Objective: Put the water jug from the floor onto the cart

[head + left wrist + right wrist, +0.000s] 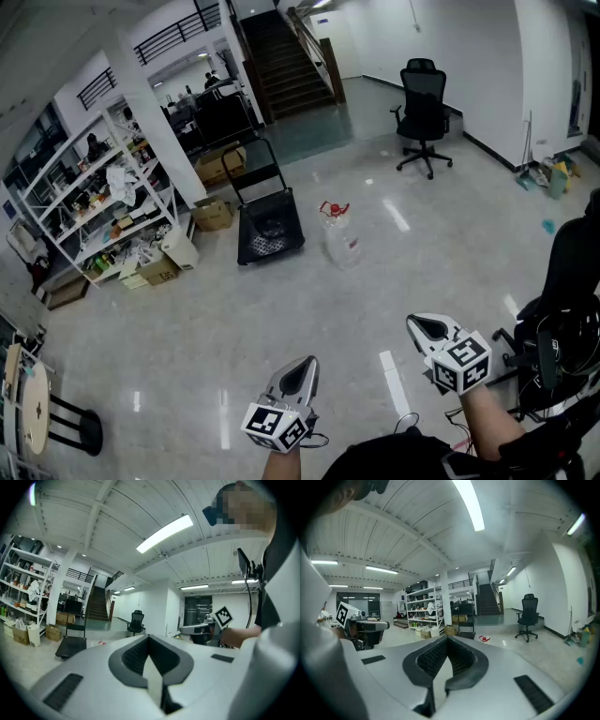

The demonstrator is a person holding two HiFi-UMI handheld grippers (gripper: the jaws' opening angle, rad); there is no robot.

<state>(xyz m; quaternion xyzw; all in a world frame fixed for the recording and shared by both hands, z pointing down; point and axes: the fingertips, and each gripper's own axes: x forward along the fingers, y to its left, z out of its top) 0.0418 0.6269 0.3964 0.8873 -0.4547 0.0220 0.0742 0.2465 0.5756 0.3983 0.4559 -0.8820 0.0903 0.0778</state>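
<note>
Tools first: the left tool (307,364) and the right tool (415,325) are both clenched, with nothing between their jaws, and held nearly level. Well ahead of them, the water jug (341,239) stands upright on the floor (187,319), near the cart (269,230) and to its right, not touching it.

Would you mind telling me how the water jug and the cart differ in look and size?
The water jug is clear with a red top; the cart is black. The jug is the smaller of the two, a rounded upright bottle, while the cart is a flat platform with an upright handle frame. Both stand on the glossy floor, side by side but apart.
</note>
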